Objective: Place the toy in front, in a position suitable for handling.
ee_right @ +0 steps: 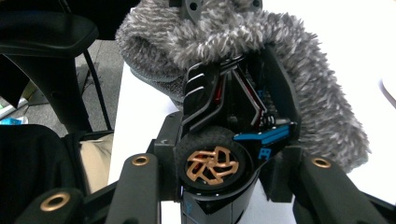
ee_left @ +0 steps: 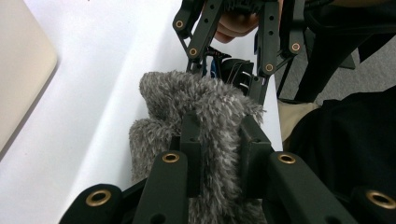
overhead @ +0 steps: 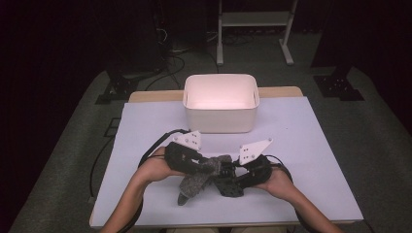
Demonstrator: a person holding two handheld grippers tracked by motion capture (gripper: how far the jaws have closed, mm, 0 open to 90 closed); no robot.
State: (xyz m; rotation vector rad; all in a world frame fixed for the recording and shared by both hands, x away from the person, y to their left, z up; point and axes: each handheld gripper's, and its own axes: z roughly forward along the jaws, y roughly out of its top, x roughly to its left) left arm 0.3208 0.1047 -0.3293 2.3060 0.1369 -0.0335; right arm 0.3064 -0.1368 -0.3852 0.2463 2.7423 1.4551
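Left tongs (ee_left: 217,140) clamped on grey fuzzy sock (ee_left: 201,102); right tongs (ee_right: 219,172) gripping black toy car (ee_right: 233,121), steadying both for wrapping, near white bin (overhead: 220,102) on tabletop (overhead: 311,145).

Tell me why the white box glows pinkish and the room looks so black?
High view: the box is overexposed, its inside washed out, while the surroundings are dark. Left gripper view: the fuzzy cloth is sharp. Right gripper view: the toy car is sharp, the table blown white.
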